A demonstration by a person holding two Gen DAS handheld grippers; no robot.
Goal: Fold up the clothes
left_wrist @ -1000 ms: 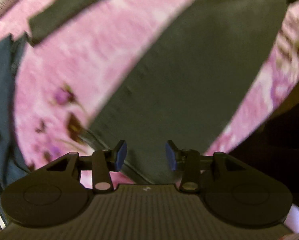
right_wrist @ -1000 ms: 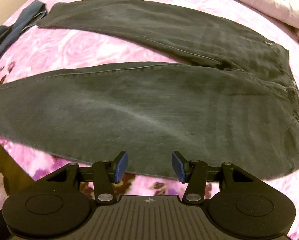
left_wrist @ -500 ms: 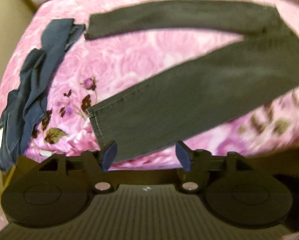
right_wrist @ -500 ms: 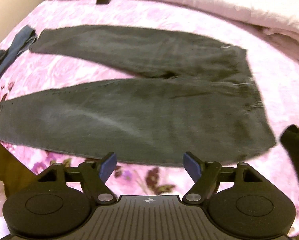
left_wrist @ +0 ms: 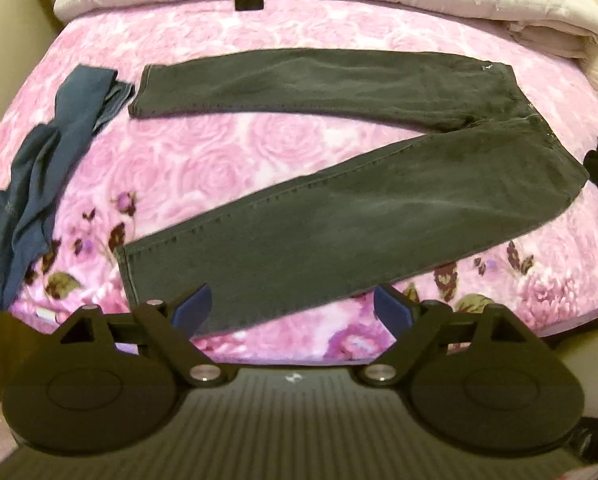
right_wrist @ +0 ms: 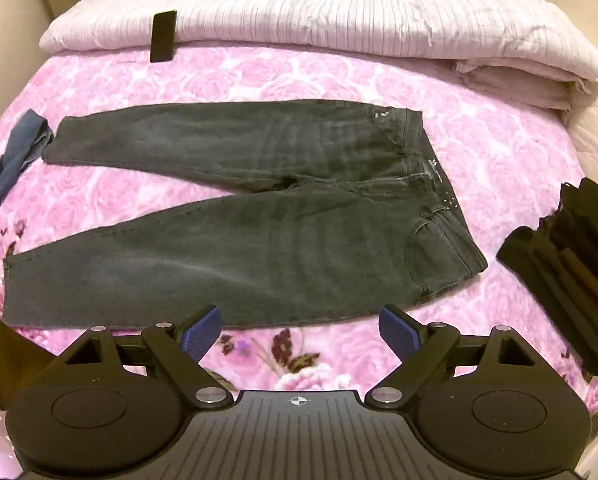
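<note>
Two grippers: left gripper (left_wrist: 291, 308) and right gripper (right_wrist: 299, 330) hang above the bed (right_wrist: 299, 76); jaws opening, nothing between them.
Jeans: the dark jeans (right_wrist: 259, 236) lie flat, legs splayed left, waistband right.
Next fold: likely the near leg onto the far leg; grasp hem and waistband corner together, lift evenly, match the seams.
Clutter: the blue garment (left_wrist: 39, 160) sits close to the far hem; avoid snagging it.
</note>
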